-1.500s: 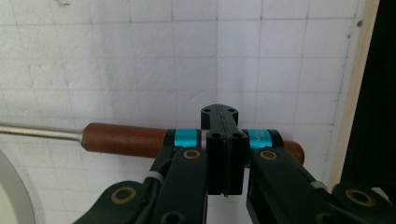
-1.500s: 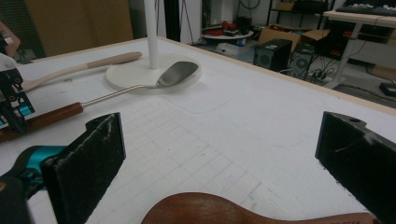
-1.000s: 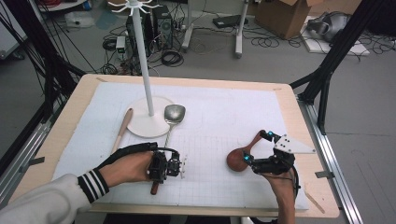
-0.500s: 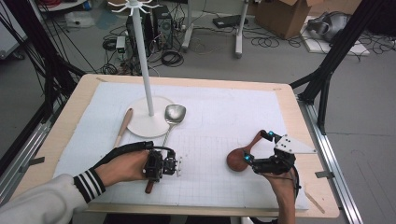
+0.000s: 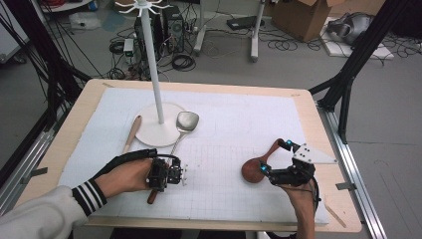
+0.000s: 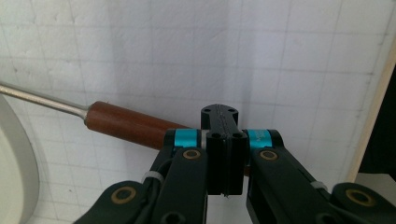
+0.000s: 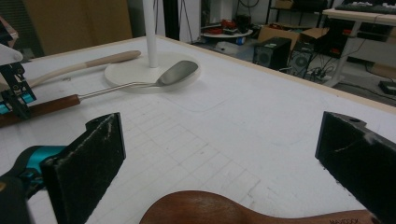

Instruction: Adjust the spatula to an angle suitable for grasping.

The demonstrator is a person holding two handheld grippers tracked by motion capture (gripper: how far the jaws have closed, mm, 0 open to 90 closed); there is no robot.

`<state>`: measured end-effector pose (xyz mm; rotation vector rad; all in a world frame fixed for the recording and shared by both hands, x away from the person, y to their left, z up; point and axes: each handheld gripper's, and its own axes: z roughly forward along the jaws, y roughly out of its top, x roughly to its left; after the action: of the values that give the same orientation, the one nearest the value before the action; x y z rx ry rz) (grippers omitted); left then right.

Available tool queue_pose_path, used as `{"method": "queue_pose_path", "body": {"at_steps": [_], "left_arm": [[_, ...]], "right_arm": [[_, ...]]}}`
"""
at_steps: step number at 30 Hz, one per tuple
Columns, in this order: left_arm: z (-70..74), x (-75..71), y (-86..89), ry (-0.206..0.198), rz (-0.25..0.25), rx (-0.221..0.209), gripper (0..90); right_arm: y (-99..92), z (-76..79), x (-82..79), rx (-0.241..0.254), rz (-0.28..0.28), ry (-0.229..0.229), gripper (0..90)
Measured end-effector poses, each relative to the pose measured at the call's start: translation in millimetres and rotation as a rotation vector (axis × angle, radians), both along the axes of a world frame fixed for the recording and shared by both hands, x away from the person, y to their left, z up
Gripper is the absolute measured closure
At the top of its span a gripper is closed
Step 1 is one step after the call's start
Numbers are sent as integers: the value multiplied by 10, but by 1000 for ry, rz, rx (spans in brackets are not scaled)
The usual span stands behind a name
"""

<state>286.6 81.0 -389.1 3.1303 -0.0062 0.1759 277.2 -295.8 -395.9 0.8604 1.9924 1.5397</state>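
A metal spatula [image 5: 187, 120] with a red-brown wooden handle [image 6: 126, 123] lies on the white mat, its head against the stand's base. My left gripper [image 5: 180, 174] [image 6: 219, 112] is shut, its jaws pressed together over that handle, with nothing between them. A dark wooden spoon [image 5: 251, 172] [image 7: 219, 207] lies at the right. My right gripper [image 5: 275, 157] [image 7: 222, 158] stands wide open, one jaw on each side of the spoon, the pads clear of it. The left gripper [image 7: 14, 93] also appears far off in the right gripper view.
A white stand [image 5: 152, 64] with hooks on top rises from a round base [image 5: 149, 134] at the back left. A pale wooden utensil [image 5: 132, 133] lies beside that base. The mat [image 5: 234, 119] covers most of the wooden table [image 5: 308, 114].
My left hand and its gripper have slid a little to the left along the spatula handle. The right gripper and the spoon are where they were.
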Motion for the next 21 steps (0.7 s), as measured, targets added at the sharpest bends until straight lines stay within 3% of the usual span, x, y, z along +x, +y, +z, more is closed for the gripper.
{"method": "queue_pose_path", "body": {"at_steps": [16, 21], "left_arm": [[38, 66, 125, -15, 32, -2, 896], [49, 72, 140, -16, 31, -22, 896]], "right_arm": [[5, -3, 2, -5, -1, 5, 5], [10, -4, 1, -5, -1, 7, 5]]}}
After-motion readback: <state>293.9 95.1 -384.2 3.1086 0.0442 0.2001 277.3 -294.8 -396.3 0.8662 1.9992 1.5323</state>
